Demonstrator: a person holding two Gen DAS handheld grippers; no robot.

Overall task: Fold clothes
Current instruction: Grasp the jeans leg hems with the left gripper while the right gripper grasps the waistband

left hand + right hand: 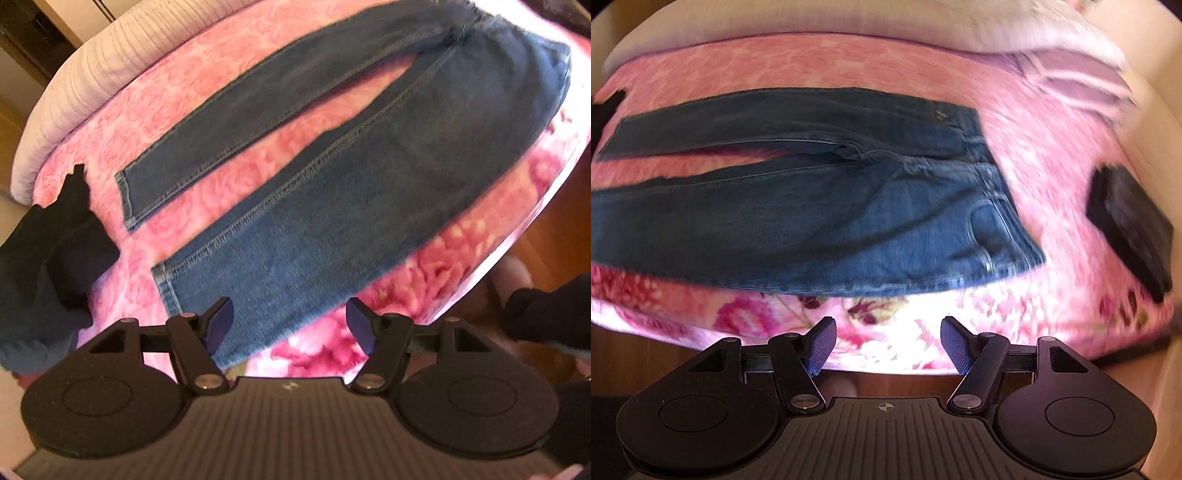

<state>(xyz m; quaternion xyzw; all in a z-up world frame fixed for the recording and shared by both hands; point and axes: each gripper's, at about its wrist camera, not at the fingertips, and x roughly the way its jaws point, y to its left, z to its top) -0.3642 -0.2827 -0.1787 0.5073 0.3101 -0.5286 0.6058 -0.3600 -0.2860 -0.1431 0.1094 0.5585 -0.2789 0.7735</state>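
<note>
Denim jeans (332,177) are laid flat on a bed with a pink floral blanket (110,122), legs split in a narrow V, nothing folded yet as far as I can judge. Both claws are spread wide and holding nothing.

What matters for the next move: from the left claw (290,326) the pair runs long-ways from about 7 o'clock (hems) up to 1 o'clock (waist), and the near leg's hem sits right at its fingertips, partly between the fingers. From the right claw (888,345) the jeans (812,206) lie crosswise, waist end toward 1 o'clock, legs trailing off to 9 o'clock, and a strip of blanket (886,317) separates it from the near edge of the denim. So left is closer to the hems, right is closer to the waistband; looks like a grab at each end of the near edge to flip one leg onto the other.

Around: a black garment (55,251) at the left claw's 9 o'clock, close to the far leg's hem. A dark flat object (1130,225) is at the right claw's 2 o'clock, clear of the waist; too blurry to name. Neither blocks the reach, I'd say.
</note>
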